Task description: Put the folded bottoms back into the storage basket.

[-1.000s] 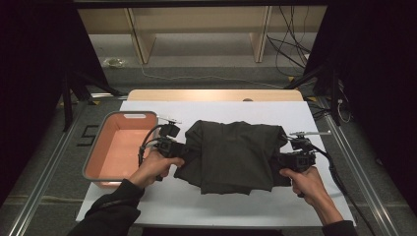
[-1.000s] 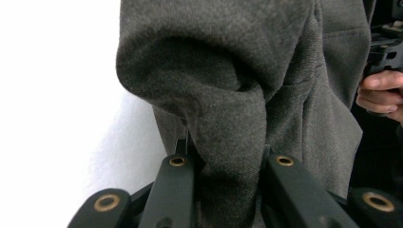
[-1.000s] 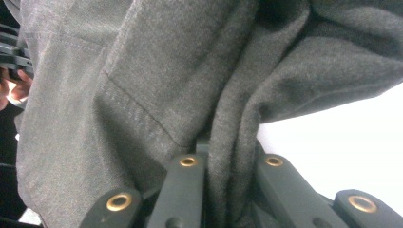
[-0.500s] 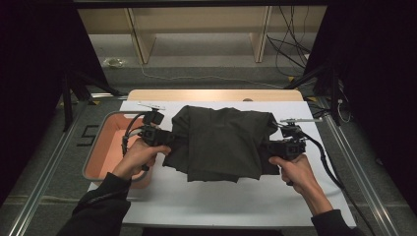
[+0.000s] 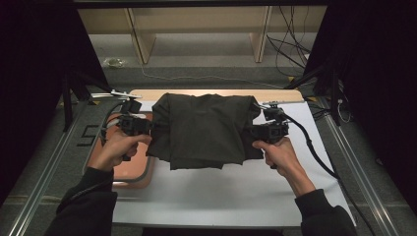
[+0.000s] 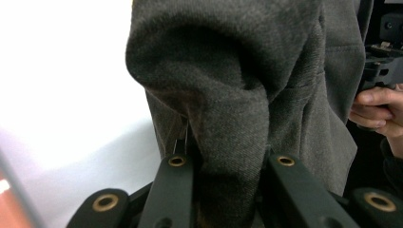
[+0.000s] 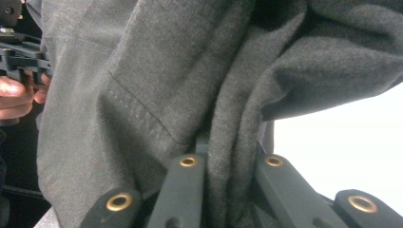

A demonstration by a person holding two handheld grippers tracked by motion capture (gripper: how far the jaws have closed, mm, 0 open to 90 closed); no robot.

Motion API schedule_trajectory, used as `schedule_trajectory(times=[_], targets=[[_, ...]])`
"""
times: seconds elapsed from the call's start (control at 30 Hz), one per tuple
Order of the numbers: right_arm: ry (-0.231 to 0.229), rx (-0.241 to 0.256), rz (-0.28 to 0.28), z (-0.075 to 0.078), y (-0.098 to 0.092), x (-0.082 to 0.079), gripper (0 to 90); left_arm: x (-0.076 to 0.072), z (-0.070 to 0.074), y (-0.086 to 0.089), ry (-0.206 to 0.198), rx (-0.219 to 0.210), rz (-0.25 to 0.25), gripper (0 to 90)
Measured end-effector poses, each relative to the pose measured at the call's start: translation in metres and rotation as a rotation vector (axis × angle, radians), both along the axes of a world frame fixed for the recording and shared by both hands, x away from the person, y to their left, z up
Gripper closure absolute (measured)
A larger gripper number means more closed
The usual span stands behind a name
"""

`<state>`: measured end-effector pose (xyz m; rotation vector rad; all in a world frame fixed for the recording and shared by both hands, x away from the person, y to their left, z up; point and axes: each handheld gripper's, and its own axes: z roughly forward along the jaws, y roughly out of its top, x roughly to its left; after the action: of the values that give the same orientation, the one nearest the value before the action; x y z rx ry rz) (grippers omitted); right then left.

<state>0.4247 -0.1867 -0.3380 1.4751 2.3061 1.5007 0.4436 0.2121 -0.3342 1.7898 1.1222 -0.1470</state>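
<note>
- My left gripper (image 5: 147,127) and right gripper (image 5: 252,132) each pinch a side of the dark garment (image 5: 201,129), lifted over the white table (image 5: 236,191).
- Mid-fold, I judge; next, lay it flat evenly.

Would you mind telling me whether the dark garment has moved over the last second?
Yes. The dark garment, clamped on each side by the left hand-held gripper and right hand-held gripper, has gone toward the table's far side, reaching the wooden board.

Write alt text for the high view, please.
A person holds a folded dark garment above a white table, the left gripper and right gripper each clamped on one side. A pink tray lies below the left hand.
</note>
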Motion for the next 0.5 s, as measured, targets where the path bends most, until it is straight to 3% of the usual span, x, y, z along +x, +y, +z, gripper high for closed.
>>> schedule_trajectory(times=[0.5], targets=[[-0.015, 0.035, 0.060, 0.022, 0.052, 0.023, 85.9, -0.001, 0.020, 0.055, -0.024, -0.032, 0.077, 77.7]])
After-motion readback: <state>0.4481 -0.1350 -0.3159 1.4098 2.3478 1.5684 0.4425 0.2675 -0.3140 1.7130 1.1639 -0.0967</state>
